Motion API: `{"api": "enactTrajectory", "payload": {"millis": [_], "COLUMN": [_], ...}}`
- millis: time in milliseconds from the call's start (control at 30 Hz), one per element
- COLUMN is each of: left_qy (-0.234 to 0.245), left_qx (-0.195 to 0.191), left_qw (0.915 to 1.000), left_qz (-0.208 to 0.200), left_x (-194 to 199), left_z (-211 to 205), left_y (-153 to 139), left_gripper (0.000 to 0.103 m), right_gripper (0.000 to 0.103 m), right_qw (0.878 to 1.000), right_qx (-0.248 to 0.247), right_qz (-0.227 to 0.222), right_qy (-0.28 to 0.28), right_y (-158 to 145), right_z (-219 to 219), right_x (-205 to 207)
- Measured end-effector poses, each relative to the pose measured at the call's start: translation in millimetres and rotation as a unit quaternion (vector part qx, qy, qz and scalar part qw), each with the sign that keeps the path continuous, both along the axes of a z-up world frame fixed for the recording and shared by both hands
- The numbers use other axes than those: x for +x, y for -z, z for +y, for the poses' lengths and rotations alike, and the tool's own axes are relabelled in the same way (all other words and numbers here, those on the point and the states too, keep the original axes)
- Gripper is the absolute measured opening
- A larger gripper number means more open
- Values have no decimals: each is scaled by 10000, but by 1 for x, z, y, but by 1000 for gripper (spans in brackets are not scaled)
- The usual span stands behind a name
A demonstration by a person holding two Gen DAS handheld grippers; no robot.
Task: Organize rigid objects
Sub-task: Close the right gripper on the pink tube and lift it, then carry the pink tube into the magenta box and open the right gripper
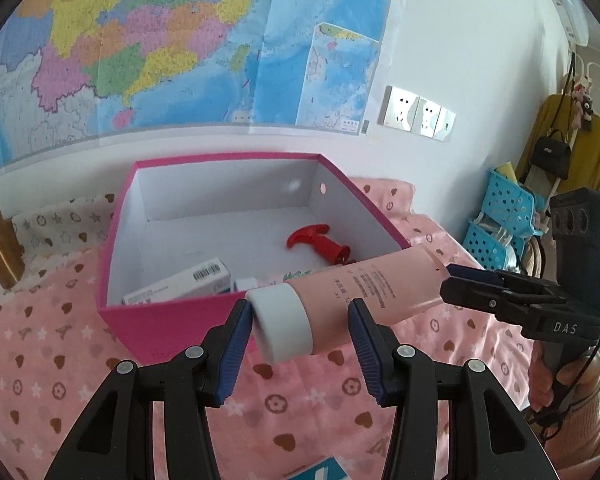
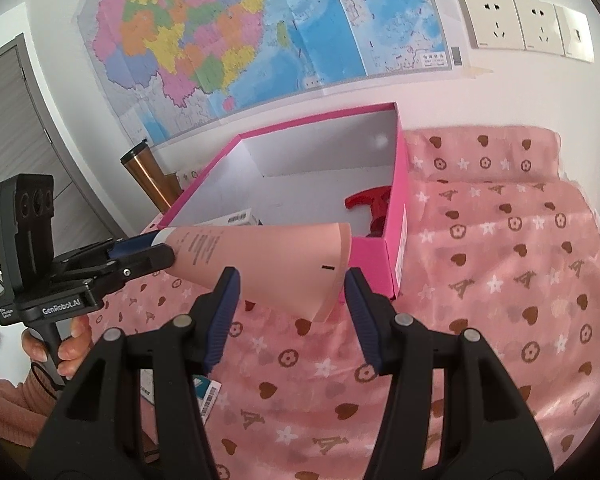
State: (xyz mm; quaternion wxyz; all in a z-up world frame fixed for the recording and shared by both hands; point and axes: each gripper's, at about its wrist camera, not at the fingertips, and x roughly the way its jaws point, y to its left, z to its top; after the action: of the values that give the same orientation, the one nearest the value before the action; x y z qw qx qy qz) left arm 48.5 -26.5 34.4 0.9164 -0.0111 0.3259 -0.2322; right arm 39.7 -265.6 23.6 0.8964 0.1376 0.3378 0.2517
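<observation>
The pink box [image 1: 236, 312] is open-topped, its far floor bare beyond the red handle [image 1: 318, 244].

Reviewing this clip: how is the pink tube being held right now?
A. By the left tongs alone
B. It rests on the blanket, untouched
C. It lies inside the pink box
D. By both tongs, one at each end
D: the left tongs clamp the white-capped end of the pink tube while the right tongs grip its flat crimped end, holding it up in front of the pink box.
</observation>
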Motion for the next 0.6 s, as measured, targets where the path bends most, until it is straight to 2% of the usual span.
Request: {"api": "enactTrajectory", "payload": {"millis": [600], "left_qy": [-24], "left_qx": [-33], "left_qw": [10000], "left_qz": [-76], "left_x": [18], "left_z": [4], "left_y": [-9], "left_gripper": [50], "right_gripper": [57], "right_qw": [9998], "right_qx": [-97], "right_qz": [-158], "right_qy": [-2], "right_y": [-14], "right_z": [4], "right_x": [17]}}
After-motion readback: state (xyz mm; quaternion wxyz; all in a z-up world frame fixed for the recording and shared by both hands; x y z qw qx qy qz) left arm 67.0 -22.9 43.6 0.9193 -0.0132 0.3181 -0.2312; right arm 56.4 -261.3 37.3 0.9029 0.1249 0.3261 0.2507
